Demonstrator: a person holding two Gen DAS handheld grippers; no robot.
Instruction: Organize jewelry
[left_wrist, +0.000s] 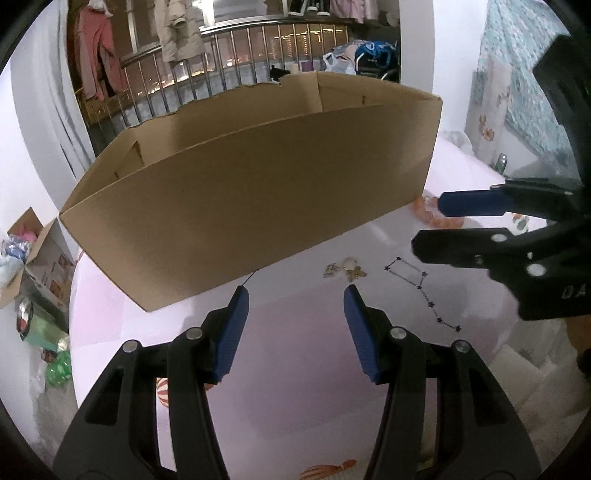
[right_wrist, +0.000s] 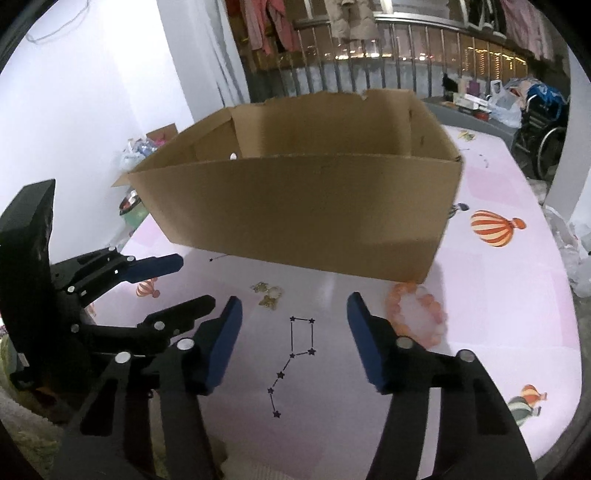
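A big open cardboard box (right_wrist: 303, 206) stands on a table covered in a pale pink cloth (right_wrist: 498, 295) printed with hot-air balloons. Its near wall faces both claws, and the far rim is torn ragged.

In front of the box, the jewelry lies loose on the cloth. A small cluster of gold charms (right_wrist: 267, 293) sits near the middle, just short of the box. To its right, an orange bead bracelet (right_wrist: 417, 314) lies close to the box's near right corner; it looks blurred, so I cannot tell whether it touches the cardboard. Nearer still, a thin dark chain with little stars (right_wrist: 295, 354) trails across the cloth in a bent line.

The right claw (right_wrist: 293, 306) hangs above that star chain with its blue pads (right_wrist: 221, 347) parted about halfway, nothing between them. The left claw (left_wrist: 295, 295) is also half open and empty, pointing at the foot of the box with the gold charms just beyond its right fingertip. A fine dark thread (left_wrist: 250, 277) pokes out by its left fingertip.

Beyond the table, clothes hang above a metal railing (right_wrist: 406, 48).
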